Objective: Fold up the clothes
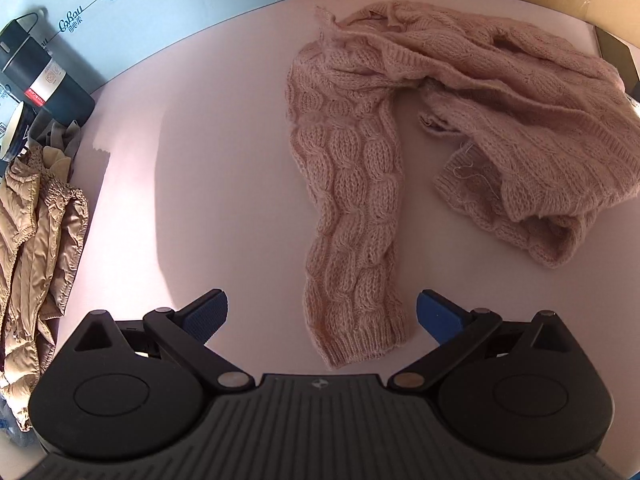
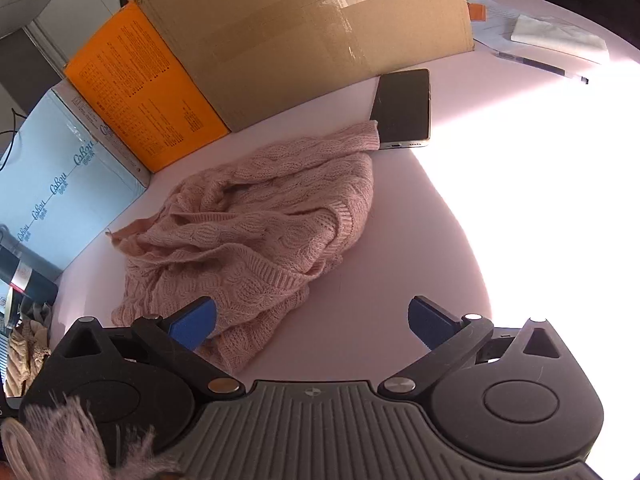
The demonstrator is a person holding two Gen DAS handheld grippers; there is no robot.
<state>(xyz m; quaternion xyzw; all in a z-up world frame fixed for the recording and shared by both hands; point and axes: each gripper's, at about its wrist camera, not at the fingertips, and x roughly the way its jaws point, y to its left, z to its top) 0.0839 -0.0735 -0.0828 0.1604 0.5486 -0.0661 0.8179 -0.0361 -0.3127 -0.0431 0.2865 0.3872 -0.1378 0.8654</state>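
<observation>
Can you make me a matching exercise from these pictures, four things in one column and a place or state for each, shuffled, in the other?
Things:
1. sweater
2. phone
3. pen
4. left gripper

Places or states:
A. lies apart by the papers, on the far side of the table
B. crumpled, one sleeve stretched out
C. open, a knit cuff between its fingers
D. lies flat beside the cardboard box, a sweater edge at its corner

Pairs: 1-B, 2-D, 3-A, 4-C
</observation>
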